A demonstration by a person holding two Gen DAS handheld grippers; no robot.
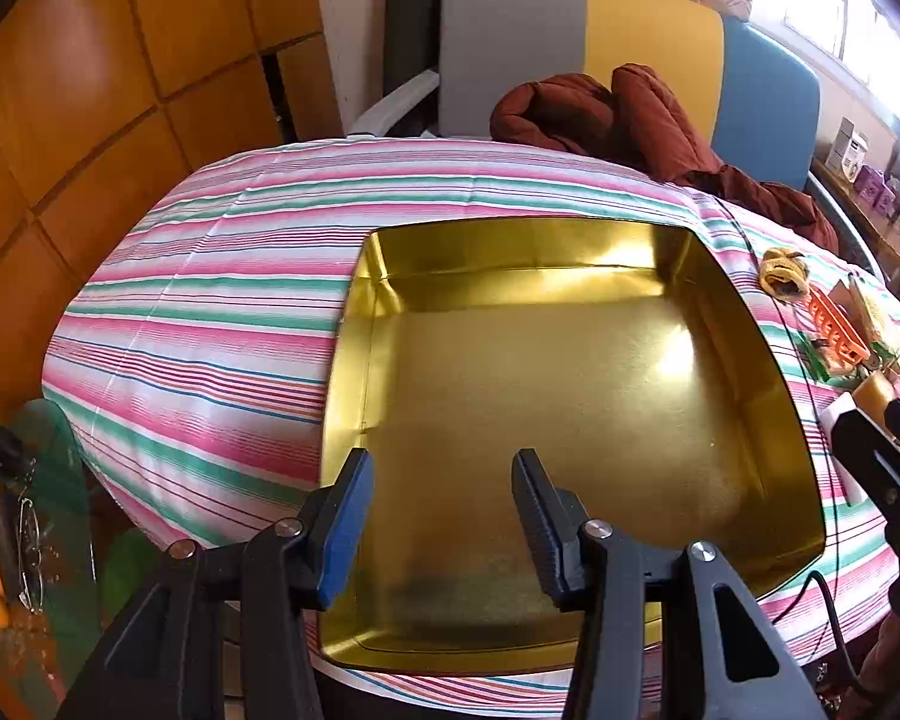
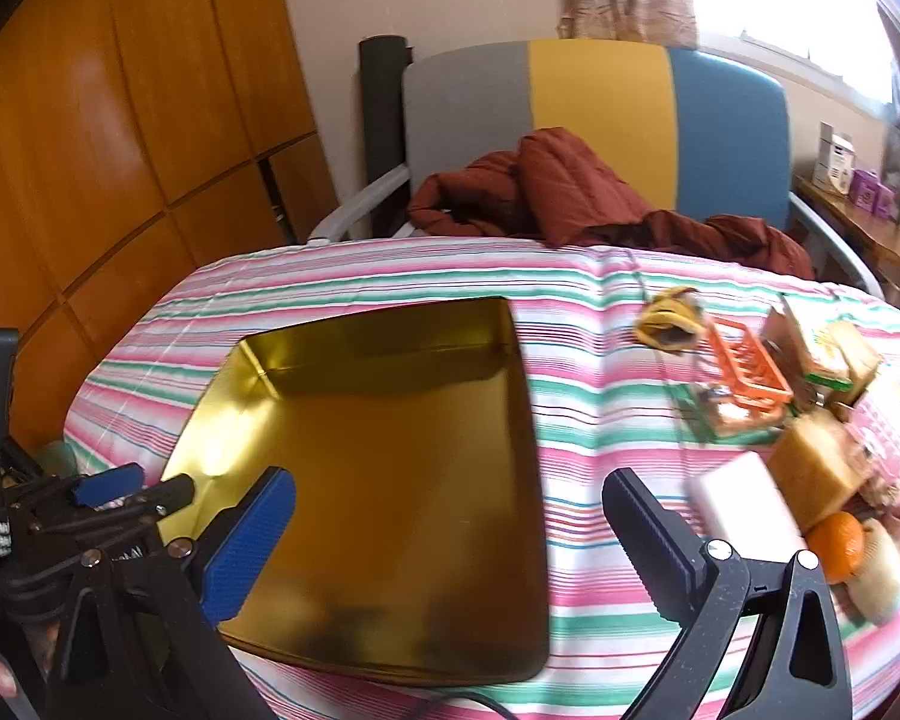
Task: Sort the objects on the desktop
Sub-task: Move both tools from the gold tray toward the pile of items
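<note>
Over the empty gold tin tray (image 2: 390, 450) hangs the right hand-held gripper (image 2: 450, 516), jaws spread wide, nothing between them. At two o'clock sits the clutter: white block (image 2: 744, 504), orange (image 2: 834, 540), orange rack (image 2: 750, 378). Best bet: swing right, straddle the white block squarely, close gently. The left hand-held gripper (image 1: 444, 522) waits over the tray, part-spread and empty.

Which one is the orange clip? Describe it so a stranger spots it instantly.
Start at the gold tin tray on the striped tablecloth, then look right to the pile of small things. The orange clip lies at the pile's far edge, beside a banana peel; it alone is bright orange with open ribs.
</note>
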